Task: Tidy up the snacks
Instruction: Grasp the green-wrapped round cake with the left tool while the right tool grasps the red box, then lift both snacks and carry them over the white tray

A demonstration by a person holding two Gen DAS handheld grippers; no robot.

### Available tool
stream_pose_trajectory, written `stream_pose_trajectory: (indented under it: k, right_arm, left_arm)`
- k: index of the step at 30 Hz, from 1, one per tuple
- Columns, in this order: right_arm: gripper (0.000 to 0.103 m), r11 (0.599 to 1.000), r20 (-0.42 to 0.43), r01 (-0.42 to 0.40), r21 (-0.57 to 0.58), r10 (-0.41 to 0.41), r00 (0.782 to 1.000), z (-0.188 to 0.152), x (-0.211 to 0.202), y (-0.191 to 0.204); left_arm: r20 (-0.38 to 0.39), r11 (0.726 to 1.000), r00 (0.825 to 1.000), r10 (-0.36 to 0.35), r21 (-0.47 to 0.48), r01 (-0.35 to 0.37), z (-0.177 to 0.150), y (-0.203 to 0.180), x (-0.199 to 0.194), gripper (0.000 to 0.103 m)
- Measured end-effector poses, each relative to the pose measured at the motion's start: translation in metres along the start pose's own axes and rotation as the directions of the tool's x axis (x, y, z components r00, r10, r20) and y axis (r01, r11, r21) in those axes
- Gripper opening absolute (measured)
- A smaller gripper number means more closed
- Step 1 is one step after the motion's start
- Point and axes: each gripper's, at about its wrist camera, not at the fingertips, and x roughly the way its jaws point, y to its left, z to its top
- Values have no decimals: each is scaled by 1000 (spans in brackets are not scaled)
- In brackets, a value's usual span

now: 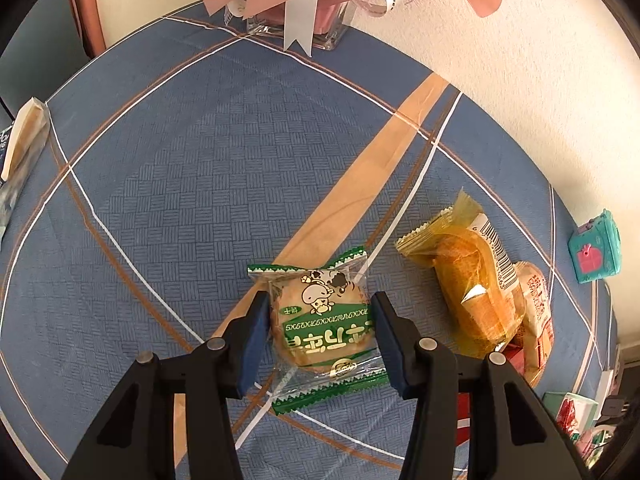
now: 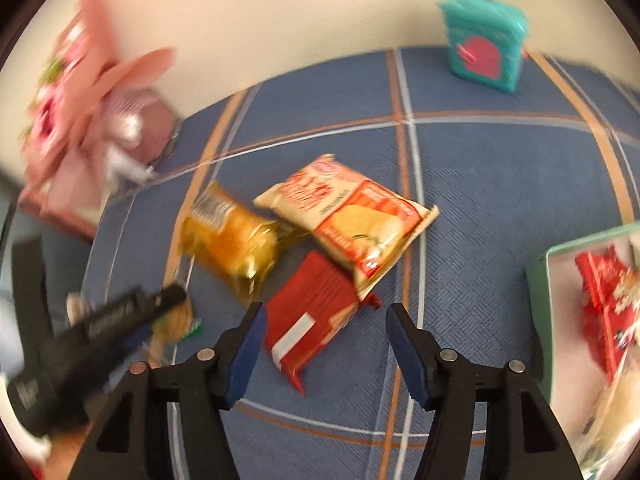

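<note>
Clamping: left wrist view shows left tongs (image 1: 320, 334) closed on round green-and-clear wrapped biscuit packet (image 1: 322, 320); next, I judge, lift it clear of yellow foil cake pack (image 1: 472, 292) just right. Right wrist view: right tongs (image 2: 325, 350) apart, empty; flat red wrapper (image 2: 310, 316) touches left pad, mint box (image 2: 538, 292) far right.

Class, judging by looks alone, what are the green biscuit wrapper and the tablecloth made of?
Biscuit wrapper: probably thin glossy plastic film; clear patches show the biscuit, edges are zigzag-crimped. Tablecloth: apparently matte woven or embossed fabric; a fine basketweave texture shows, without shine.
</note>
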Motion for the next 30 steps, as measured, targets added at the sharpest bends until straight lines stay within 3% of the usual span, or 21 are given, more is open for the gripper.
stream_pose_trajectory:
  k: [7, 15, 22, 30]
  right_arm:
    - [65, 994, -9, 27, 102, -26, 1000, 8, 14, 7]
    - [65, 992, -30, 122, -28, -123, 992, -6, 16, 25]
    - [60, 968, -72, 206, -144, -218, 973, -19, 7, 17]
    - [47, 978, -95, 154, -143, -168, 981, -40, -5, 8]
  left_arm:
    - [1, 1000, 1000, 3, 1, -3, 1, -4, 3, 52]
    - [-12, 1000, 1000, -1, 5, 1, -2, -1, 2, 52]
    - [-39, 999, 999, 9, 36, -8, -11, -4, -2, 52]
    - [-63, 999, 998, -17, 50, 20, -28, -11, -9, 52]
